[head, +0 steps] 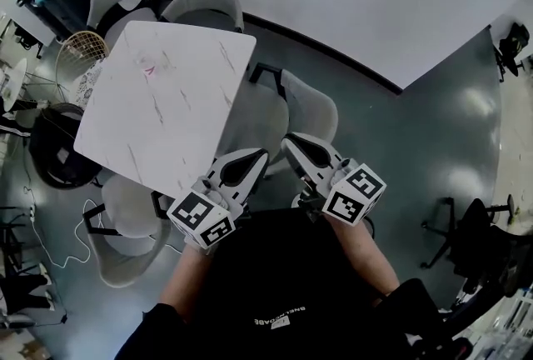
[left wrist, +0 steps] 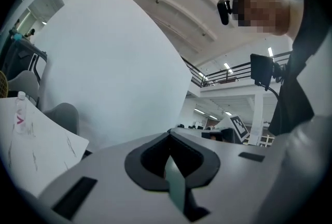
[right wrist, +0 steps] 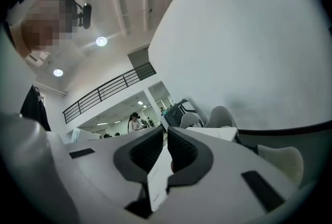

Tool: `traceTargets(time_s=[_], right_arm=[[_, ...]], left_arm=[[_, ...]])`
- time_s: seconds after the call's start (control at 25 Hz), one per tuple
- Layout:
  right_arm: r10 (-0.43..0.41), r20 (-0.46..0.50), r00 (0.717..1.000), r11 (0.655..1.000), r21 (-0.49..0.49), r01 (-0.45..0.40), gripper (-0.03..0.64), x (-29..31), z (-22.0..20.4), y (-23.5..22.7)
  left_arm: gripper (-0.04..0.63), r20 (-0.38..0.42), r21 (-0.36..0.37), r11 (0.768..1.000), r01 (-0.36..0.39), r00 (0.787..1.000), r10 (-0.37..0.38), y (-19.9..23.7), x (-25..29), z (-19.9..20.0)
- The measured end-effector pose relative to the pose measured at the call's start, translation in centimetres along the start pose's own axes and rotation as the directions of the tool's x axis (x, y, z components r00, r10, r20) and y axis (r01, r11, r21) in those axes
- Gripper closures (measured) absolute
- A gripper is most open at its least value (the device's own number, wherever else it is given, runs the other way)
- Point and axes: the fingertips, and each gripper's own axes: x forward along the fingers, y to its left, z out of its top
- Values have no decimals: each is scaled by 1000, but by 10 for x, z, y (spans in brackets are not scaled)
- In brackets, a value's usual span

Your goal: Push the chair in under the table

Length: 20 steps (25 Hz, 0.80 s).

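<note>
A white marble-pattern table (head: 162, 104) stands ahead of me in the head view. A grey chair (head: 296, 112) with black armrests sits at its right side, its seat partly beneath the tabletop. Both grippers are raised close to my chest, over the table's near corner and apart from the chair. The left gripper (head: 252, 160) is shut with nothing in it, and so is the right gripper (head: 293, 145). In the left gripper view the shut left gripper (left wrist: 170, 137) points level toward a white wall, past a table corner (left wrist: 31, 140). The right gripper (right wrist: 166, 135) also points level, jaws together.
Other grey chairs stand at the table's far side (head: 204, 0) and near-left side (head: 125, 217). A small bottle (left wrist: 19, 111) rests on the table. A black round seat (head: 54, 146), a wire-backed chair (head: 79, 50) and a floor cable (head: 58, 242) lie left; a black office chair (head: 479, 233) right.
</note>
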Motion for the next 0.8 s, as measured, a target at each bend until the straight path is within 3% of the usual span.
traceTargets(time_s=[0.16,0.48,0.8], right_arm=[[-10,22,1000,998,-65,11,581,-8,1,14],[-19,31,999,999,-43,20,591,-16,-3,18],[-39,26,999,999,-27,40,595,-21,-16,16]], left_arm=[[591,42,-19,1000,-3,999,4,0,-6,12],[591,47,-105,993,-44,998,49,5,-22,7],[591,22,-111,994,0,1000,3,-3,-24,-5]])
